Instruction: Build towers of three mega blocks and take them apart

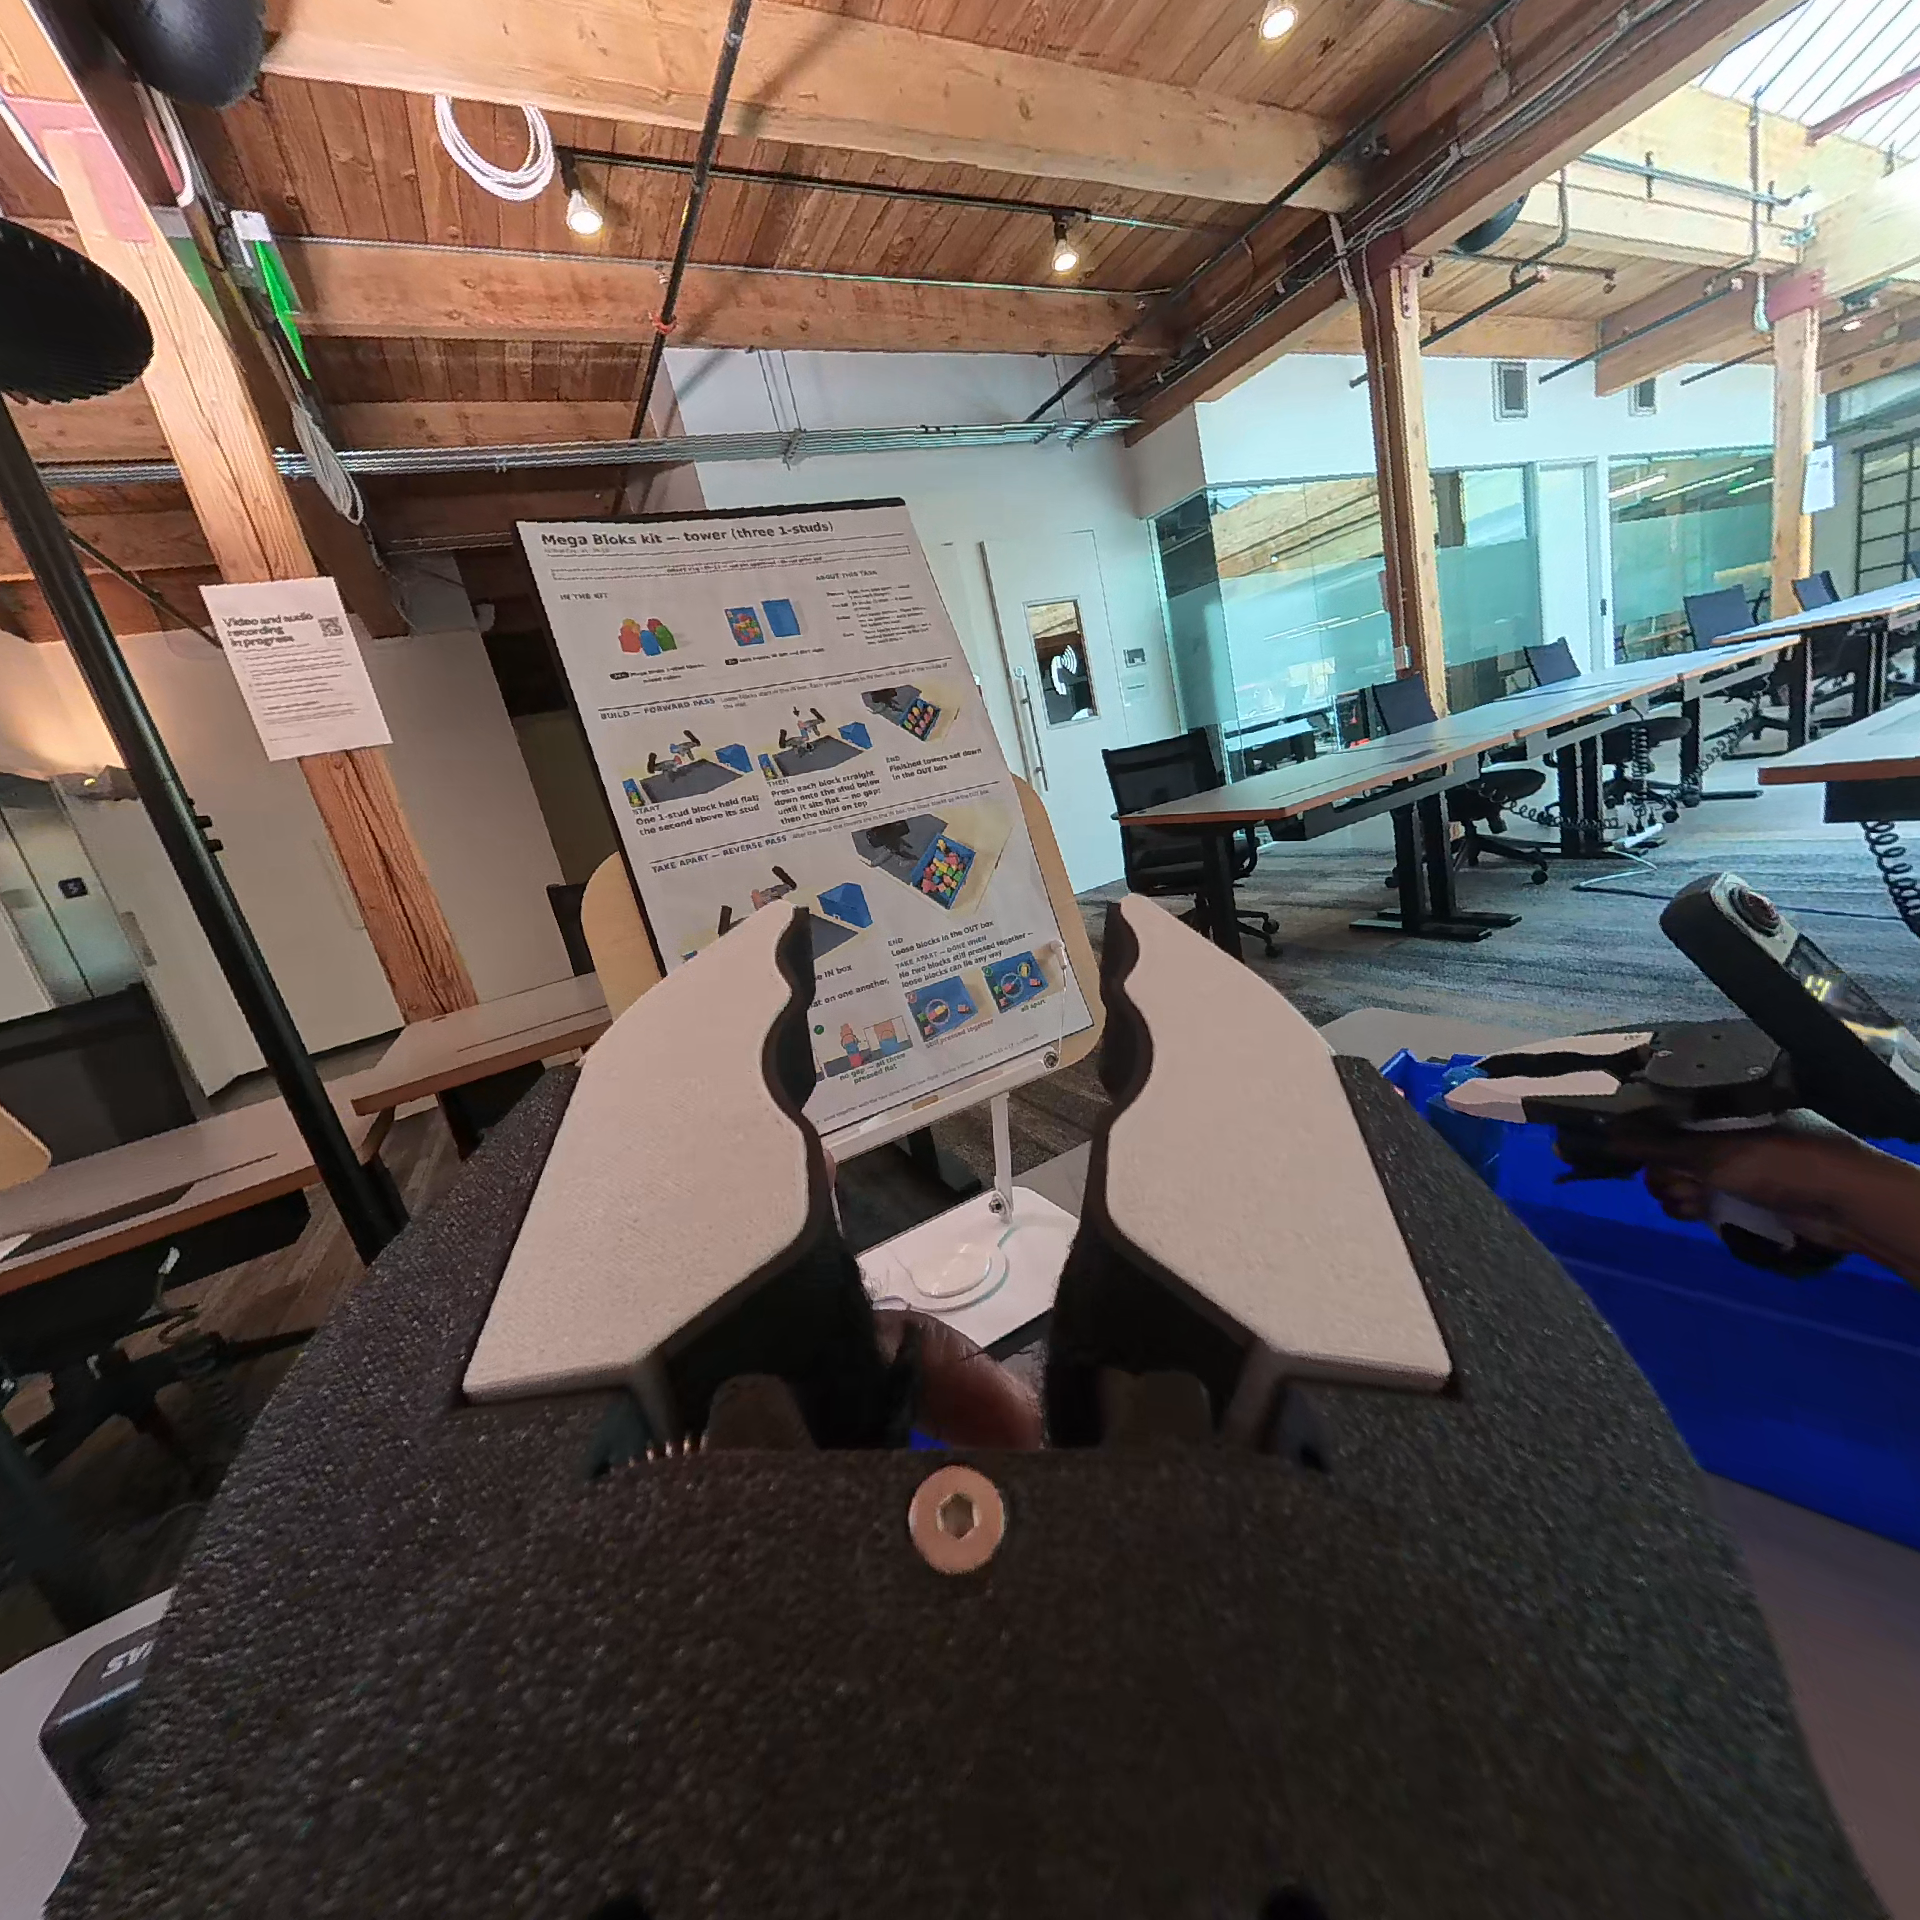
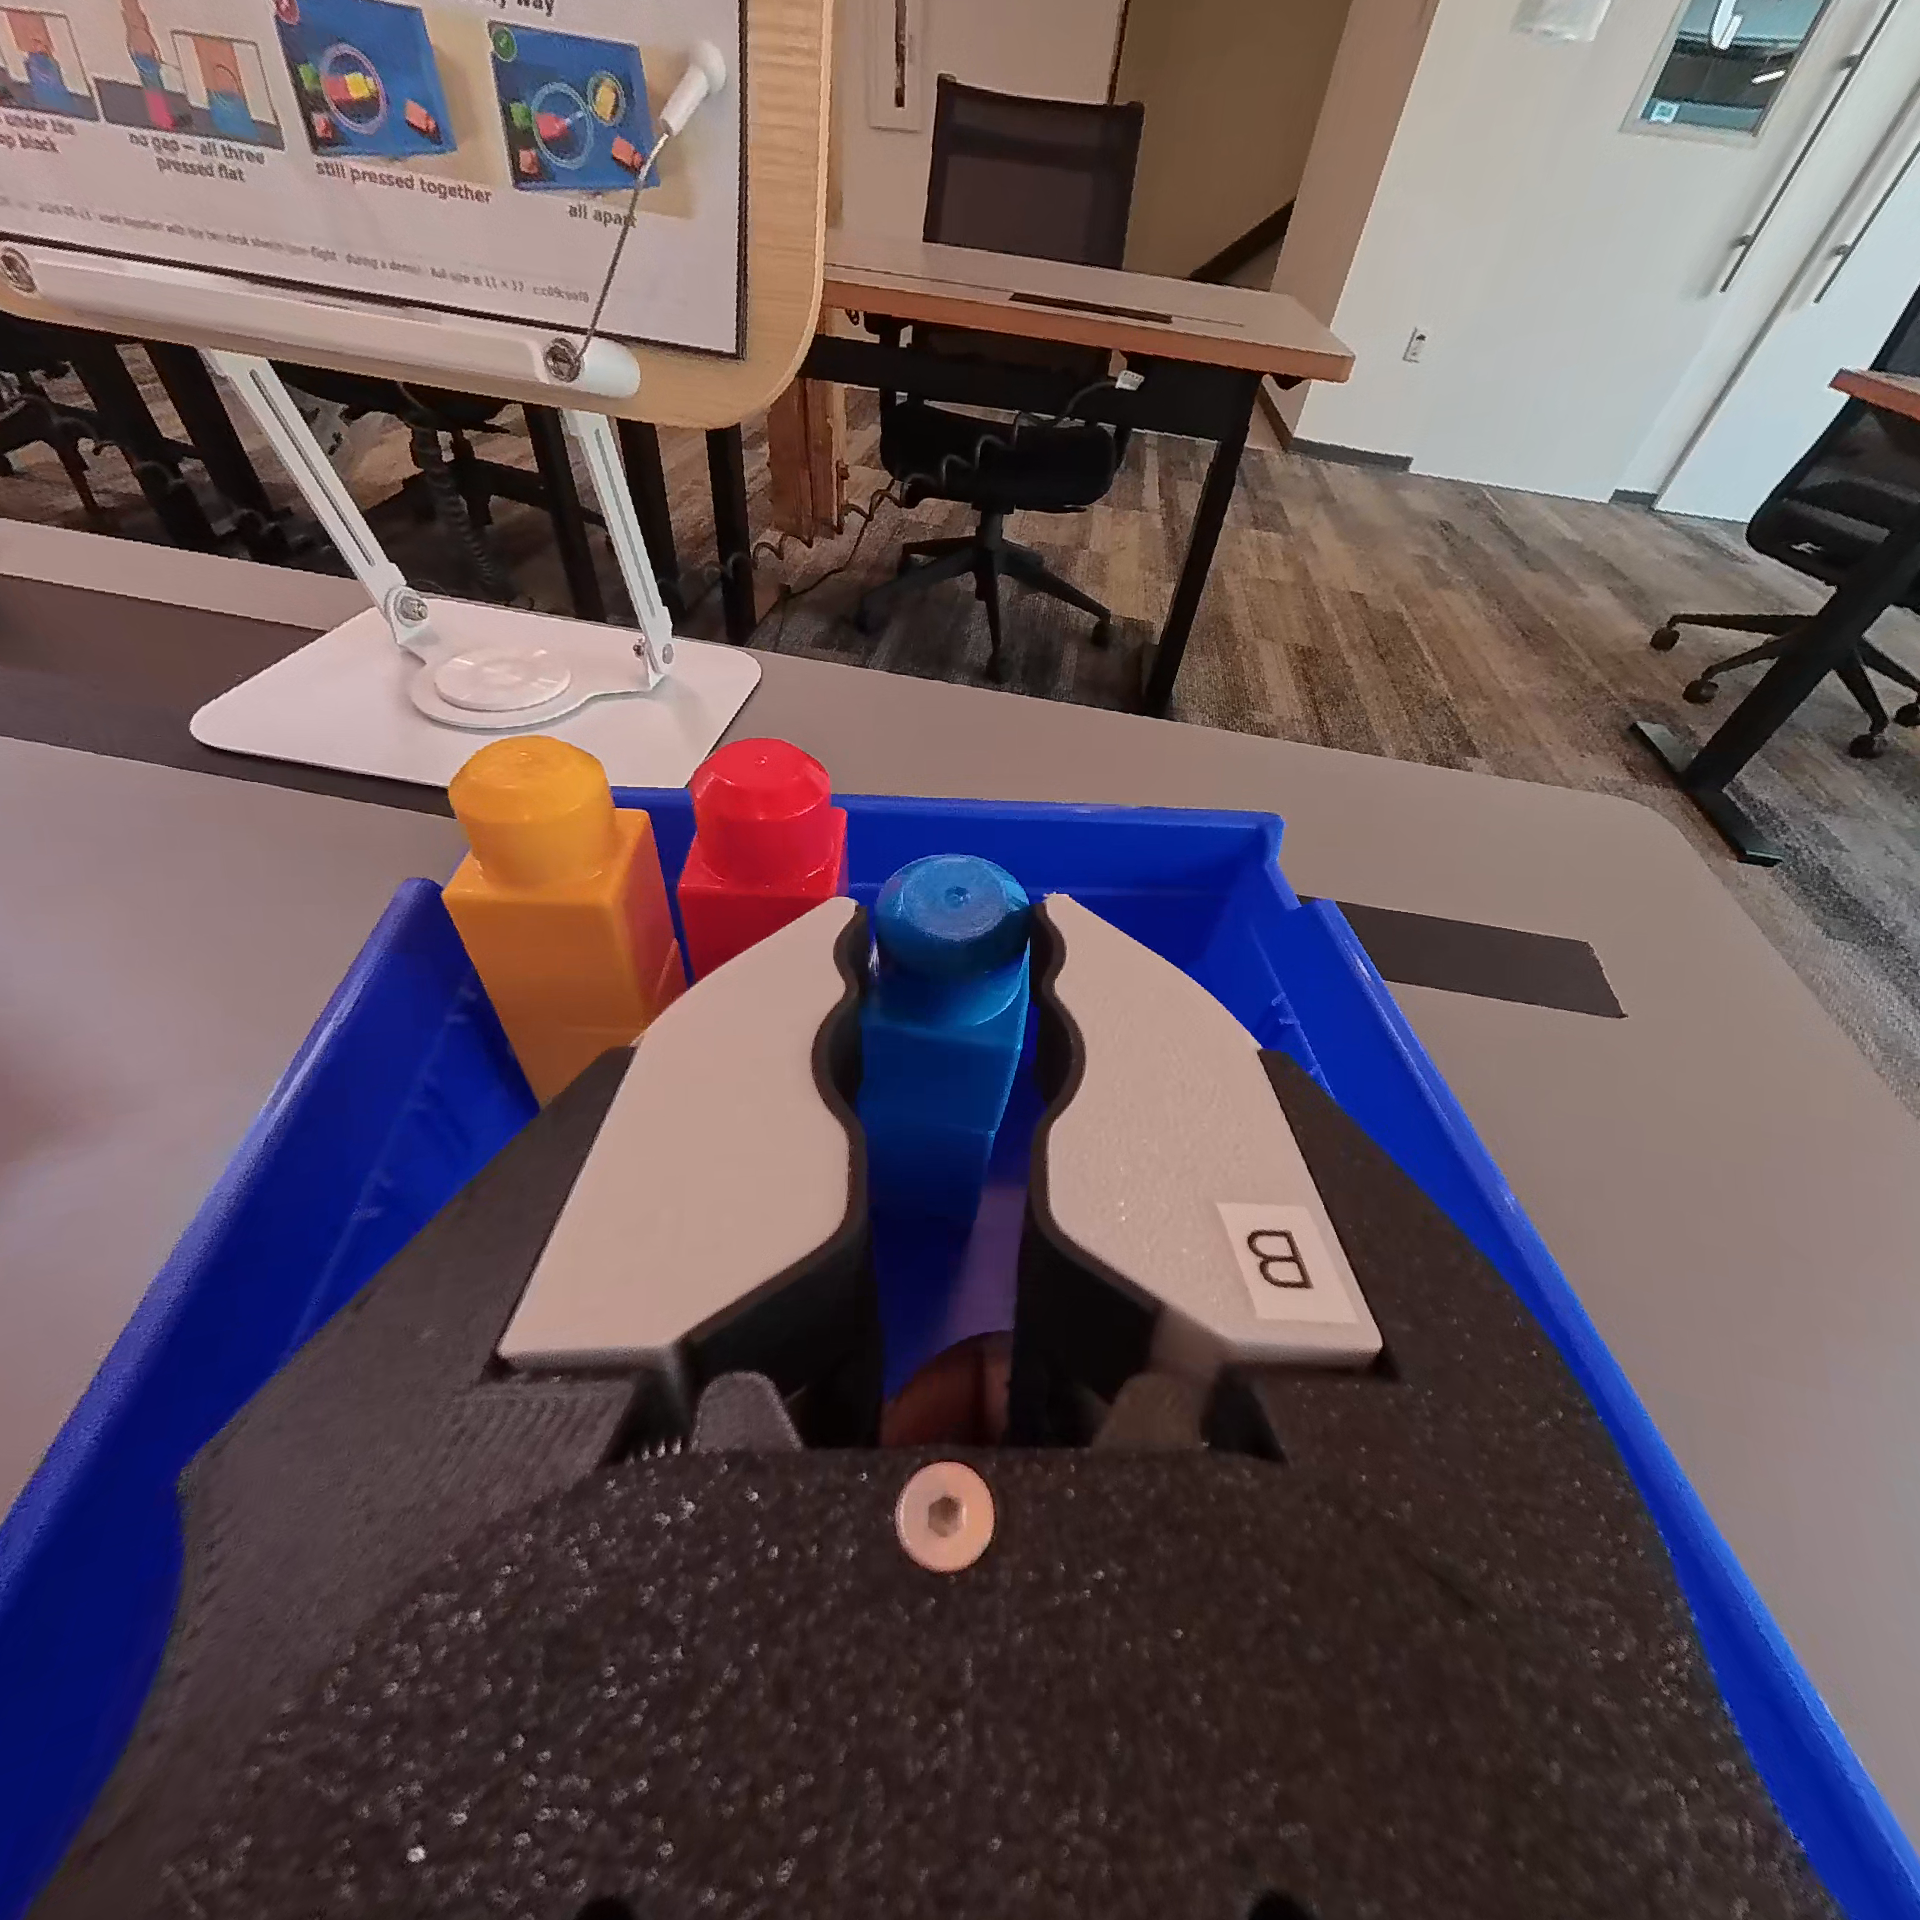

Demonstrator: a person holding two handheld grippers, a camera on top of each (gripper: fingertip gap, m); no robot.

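Observation:
In the right wrist view my right gripper (image 2: 948, 925) is shut on a blue tower of stacked mega blocks (image 2: 940, 1049), holding it upright inside a blue bin (image 2: 1195, 852). An orange tower (image 2: 561, 935) and a red tower (image 2: 764, 862) stand upright in the bin's far left corner, side by side. In the left wrist view my left gripper (image 1: 954, 940) is open and empty, raised above the table and pointing at the instruction sheet. The right gripper (image 1: 1496, 1086) also shows there at the right, over the blue bin (image 1: 1714, 1340), held by a hand.
A printed instruction sheet (image 1: 790, 790) stands on a white stand (image 2: 478, 686) behind the bin on the grey table (image 2: 1558, 1143). A black pole (image 1: 177, 831) rises at the left. Desks and office chairs (image 2: 997, 447) fill the room beyond the table edge. My right fingertips sit around 45 centimeters from my left ones.

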